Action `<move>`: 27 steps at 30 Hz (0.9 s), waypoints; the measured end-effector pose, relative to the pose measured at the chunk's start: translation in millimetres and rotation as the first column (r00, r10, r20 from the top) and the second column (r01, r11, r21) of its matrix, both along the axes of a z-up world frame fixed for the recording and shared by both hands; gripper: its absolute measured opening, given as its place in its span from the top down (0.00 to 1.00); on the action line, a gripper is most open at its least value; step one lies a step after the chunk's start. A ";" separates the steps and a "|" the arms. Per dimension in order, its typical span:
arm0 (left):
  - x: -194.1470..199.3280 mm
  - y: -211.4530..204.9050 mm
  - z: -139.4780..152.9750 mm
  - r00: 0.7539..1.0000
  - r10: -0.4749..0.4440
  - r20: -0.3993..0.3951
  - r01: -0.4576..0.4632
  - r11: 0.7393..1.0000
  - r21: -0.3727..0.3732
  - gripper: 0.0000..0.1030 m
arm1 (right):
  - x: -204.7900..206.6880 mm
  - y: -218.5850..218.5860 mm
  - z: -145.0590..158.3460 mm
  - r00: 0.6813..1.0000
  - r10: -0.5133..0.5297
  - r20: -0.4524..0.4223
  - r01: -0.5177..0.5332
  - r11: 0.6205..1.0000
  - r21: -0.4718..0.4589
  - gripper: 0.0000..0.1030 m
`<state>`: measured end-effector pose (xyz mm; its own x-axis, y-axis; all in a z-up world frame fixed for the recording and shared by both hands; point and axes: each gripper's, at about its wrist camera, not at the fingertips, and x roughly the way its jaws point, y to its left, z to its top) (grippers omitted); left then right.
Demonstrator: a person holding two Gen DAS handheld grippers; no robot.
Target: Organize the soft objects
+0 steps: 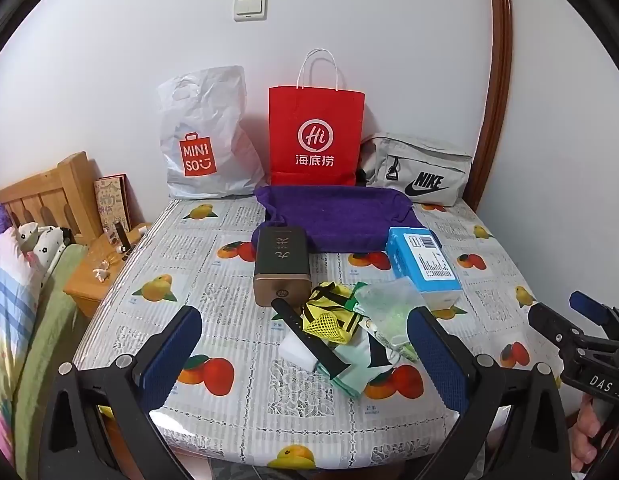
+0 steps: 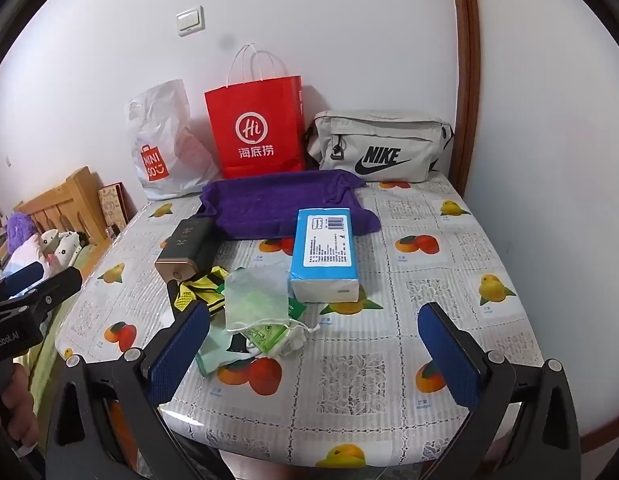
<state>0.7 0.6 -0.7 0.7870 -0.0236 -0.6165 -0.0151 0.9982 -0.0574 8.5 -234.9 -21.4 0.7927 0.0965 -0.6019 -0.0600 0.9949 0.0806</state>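
Nothing looks sorted yet: my left gripper and right gripper hang with jaws released, empty. The soft pile lies on the tabletop, just before the tissue pack.

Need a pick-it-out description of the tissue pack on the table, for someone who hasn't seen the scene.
Start at the red paper bag standing against the wall, then come forward over the purple towel spread on the fruit-print table. The tissue pack lies at the towel's front right edge. It is the only light-blue rectangular block, with a white barcode label on top.
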 end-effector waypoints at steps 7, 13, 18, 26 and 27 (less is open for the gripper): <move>0.8 2.1 -0.7 1.000 -0.010 0.009 0.010 1.000 0.003 0.00 | -1.0 1.4 1.6 1.000 -0.002 -0.004 0.002 1.000 -0.002 0.01; 0.1 1.1 -0.4 1.000 0.000 0.013 0.000 1.000 0.010 0.00 | -1.7 2.4 -0.8 1.000 -0.001 -0.001 0.001 1.000 -0.002 0.01; 0.9 -2.2 1.6 1.000 0.001 0.017 -0.001 1.000 0.015 0.00 | -2.3 3.1 1.8 1.000 0.001 -0.002 -0.001 1.000 -0.003 0.01; -1.9 -1.5 6.6 1.000 0.000 0.019 -0.001 1.000 0.015 0.00 | -5.5 2.6 6.1 1.000 0.002 0.003 -0.002 1.000 -0.003 0.01; -1.9 -1.7 6.5 1.000 0.000 0.020 -0.001 1.000 0.015 0.00 | -5.4 2.5 6.7 1.000 0.002 0.004 -0.002 1.000 -0.003 0.01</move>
